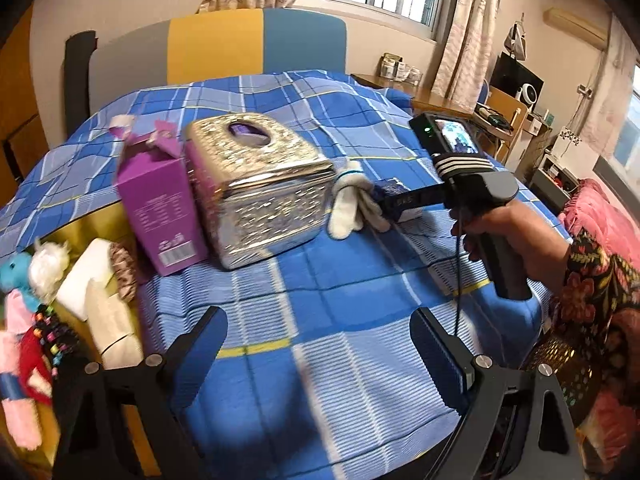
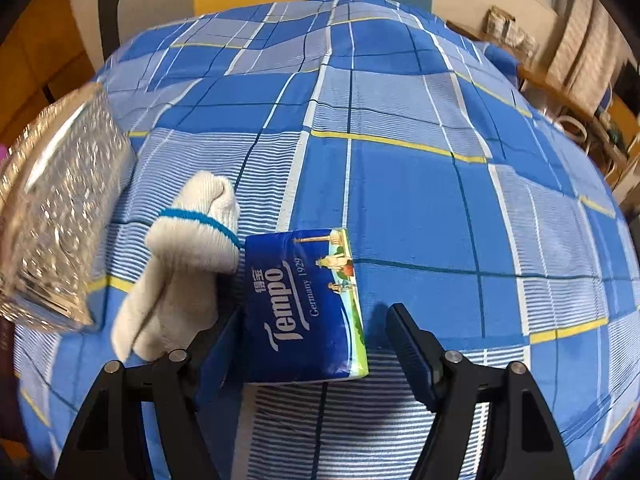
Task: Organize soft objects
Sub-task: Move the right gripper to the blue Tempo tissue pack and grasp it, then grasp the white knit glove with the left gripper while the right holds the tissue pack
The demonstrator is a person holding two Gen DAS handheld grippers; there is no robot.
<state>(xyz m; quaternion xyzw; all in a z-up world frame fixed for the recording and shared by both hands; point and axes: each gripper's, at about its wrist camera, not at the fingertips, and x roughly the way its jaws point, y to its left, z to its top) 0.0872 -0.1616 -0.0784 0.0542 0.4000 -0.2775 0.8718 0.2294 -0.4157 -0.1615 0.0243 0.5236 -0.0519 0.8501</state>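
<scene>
My right hand-held gripper [image 2: 310, 354] is spread wide open, low over the bed, and the blue Tempo tissue pack [image 2: 306, 304] lies between its fingers: the left finger [image 2: 218, 352] sits right against the pack's side, the right finger [image 2: 412, 356] stands apart from it. Nothing is clamped. Just beyond the pack, touching its far left corner, lies the white knitted glove [image 2: 180, 264] with a blue cuff band, sprawled on the blue plaid bedspread [image 2: 400, 184]. Past the glove, toward the bed's left edge, stands the silver tissue box [image 2: 60, 220], its corner close to the glove.

My left hand-held gripper [image 1: 320, 354] is open too, holding nothing, hovering over bare bedspread near the bed's near edge. Ahead of it I see that silver box with the oval slot on top, and a purple carton [image 1: 164, 216] pressed against its left side. At the left edge of the bed, a yellow bin [image 1: 92, 224] holds plush toys [image 1: 24, 304], a white tissue packet [image 1: 100, 308] and other soft bits. My right hand [image 1: 516, 236] grips the handle on the right.
</scene>
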